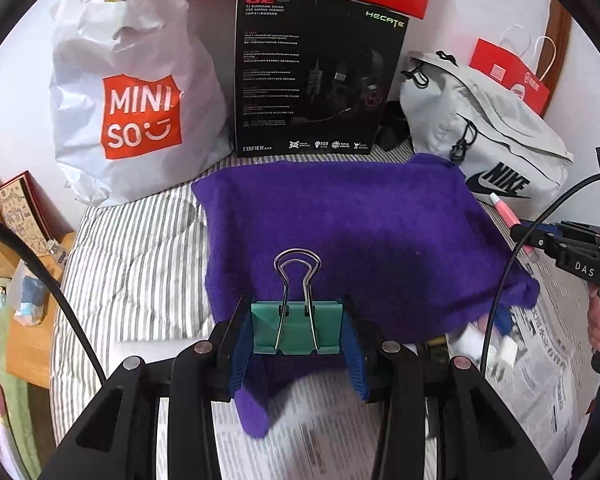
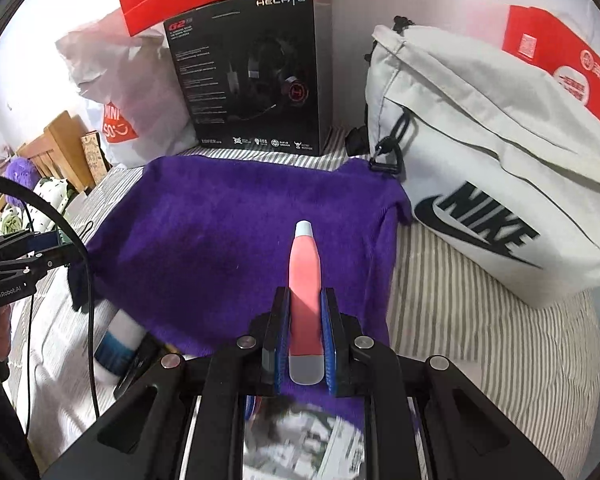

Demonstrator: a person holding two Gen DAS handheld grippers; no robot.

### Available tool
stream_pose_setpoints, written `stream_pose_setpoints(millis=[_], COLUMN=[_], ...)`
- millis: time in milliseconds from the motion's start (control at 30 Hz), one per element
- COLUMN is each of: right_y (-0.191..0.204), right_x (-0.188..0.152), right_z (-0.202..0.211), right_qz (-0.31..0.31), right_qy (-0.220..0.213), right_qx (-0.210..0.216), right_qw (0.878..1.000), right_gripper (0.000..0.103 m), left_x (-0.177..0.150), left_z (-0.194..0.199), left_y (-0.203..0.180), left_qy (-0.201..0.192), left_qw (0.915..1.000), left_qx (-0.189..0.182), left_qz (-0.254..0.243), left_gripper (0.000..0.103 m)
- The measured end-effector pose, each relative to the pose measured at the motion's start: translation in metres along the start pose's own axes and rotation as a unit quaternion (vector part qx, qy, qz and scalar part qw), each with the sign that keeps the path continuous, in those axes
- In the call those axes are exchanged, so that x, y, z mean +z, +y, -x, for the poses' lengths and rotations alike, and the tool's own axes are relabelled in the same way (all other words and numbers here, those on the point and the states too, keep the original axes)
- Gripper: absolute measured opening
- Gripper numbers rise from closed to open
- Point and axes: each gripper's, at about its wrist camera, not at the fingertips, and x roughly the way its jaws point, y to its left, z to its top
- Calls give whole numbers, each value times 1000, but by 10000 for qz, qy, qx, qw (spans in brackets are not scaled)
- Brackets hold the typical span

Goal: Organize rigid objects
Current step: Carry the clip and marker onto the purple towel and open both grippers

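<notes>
My left gripper (image 1: 297,330) is shut on a green binder clip (image 1: 296,326) with silver wire handles, held above the near edge of a purple cloth (image 1: 360,232). My right gripper (image 2: 305,320) is shut on a pink tube with grey ends (image 2: 305,276), held over the same purple cloth (image 2: 220,240). In the left wrist view the right gripper (image 1: 540,240) shows at the right edge with the pink tube (image 1: 504,210). In the right wrist view the left gripper (image 2: 40,248) shows at the left edge.
The cloth lies on a striped bed (image 1: 140,248). Behind it stand a white Miniso bag (image 1: 136,92), a black headset box (image 1: 316,76) and a grey Nike bag (image 2: 480,168). Newspaper (image 1: 548,344) and a white and blue tube (image 2: 118,340) lie near the cloth's front edge.
</notes>
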Motion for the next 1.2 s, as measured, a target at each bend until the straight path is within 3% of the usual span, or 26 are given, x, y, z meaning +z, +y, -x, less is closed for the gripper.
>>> stream_pose_setpoints(millis=[400, 533, 867, 1200], right_y=[-3, -5, -8, -6], right_x=[30, 35, 45, 47], right_z=[-62, -83, -115, -116], right_qz=[10, -22, -99, -53], right_qy=[220, 345, 689, 755], right_qx=[-23, -86, -158, -216], right_qw=[9998, 9994, 9974, 9969], right_gripper=[15, 15, 15, 16], left_x=[44, 51, 59, 61], left_z=[-58, -84, -117, -126], left_y=[3, 2, 0, -4], left_qy=[56, 259, 651, 834], left_qw=[9991, 9983, 9969, 9962], left_qx=[-348, -391, -213, -90], left_qz=[254, 338, 388, 242], left_gripper=[39, 39, 39, 39])
